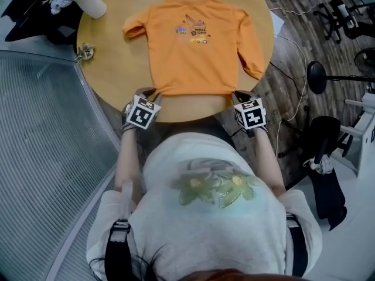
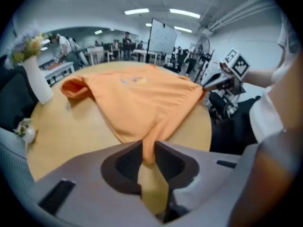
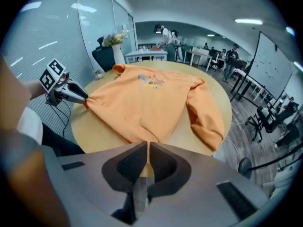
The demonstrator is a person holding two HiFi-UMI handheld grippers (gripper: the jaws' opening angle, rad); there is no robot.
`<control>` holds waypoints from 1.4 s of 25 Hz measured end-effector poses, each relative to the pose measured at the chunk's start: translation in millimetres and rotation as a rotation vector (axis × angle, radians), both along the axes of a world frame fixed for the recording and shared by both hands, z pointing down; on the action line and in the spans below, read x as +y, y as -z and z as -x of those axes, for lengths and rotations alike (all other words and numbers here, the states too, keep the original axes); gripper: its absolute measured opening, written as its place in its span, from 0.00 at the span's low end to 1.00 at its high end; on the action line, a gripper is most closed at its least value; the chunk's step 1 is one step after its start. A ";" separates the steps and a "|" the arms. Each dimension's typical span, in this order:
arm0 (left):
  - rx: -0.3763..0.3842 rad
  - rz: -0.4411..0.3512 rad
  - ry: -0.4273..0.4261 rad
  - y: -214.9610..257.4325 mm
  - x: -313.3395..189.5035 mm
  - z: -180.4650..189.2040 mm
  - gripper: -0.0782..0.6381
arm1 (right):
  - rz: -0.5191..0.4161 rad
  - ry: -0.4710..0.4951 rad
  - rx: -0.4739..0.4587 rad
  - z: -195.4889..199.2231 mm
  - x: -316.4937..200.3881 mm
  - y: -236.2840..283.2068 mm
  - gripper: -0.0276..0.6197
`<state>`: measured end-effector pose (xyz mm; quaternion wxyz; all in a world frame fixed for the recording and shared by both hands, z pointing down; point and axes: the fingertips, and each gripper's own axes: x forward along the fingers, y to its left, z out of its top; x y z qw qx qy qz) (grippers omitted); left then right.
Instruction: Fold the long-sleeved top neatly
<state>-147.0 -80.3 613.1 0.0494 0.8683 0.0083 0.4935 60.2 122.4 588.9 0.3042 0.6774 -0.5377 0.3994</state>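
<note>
L tongs (image 2: 148, 149), R tongs (image 3: 146, 148): top's hem (image 1: 193, 92)

Head cam looks steeply down from above the round wooden table (image 1: 111, 63). Gripper cams sit low and close at its 7 and 5 o'clock edge, facing across toward 12. All three share the orange long-sleeved top (image 1: 193, 51).

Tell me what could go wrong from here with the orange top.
1. The left gripper and right gripper each pinch only a thin bit of the hem of the top; it may slip out when lifted.
2. The sleeve near the vase lies crumpled, so a fold could trap creases.
3. The vase stands close to that sleeve; carried cloth might knock it.
</note>
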 end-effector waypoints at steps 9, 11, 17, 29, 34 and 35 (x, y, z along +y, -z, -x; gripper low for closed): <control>-0.026 0.093 0.103 -14.0 -1.5 24.5 0.27 | -0.114 -0.252 -0.189 -22.2 12.6 -13.8 0.34; 0.011 0.098 0.142 -2.3 -12.2 22.0 0.27 | -0.169 -0.387 -0.193 -48.4 20.7 -7.2 0.34; 0.082 0.063 0.211 21.8 -41.2 1.7 0.27 | -0.200 -0.665 -0.079 -128.4 53.3 -12.5 0.34; 0.093 0.047 0.131 35.0 -44.9 -68.6 0.27 | -0.169 -0.705 -0.094 -171.9 52.8 -29.3 0.09; 0.097 0.051 0.098 36.1 -46.4 -91.0 0.27 | -0.246 -0.724 0.121 -229.5 68.2 46.3 0.09; 0.100 0.054 0.092 36.5 -46.4 -95.8 0.27 | -0.275 -0.739 0.162 -243.8 71.8 66.5 0.09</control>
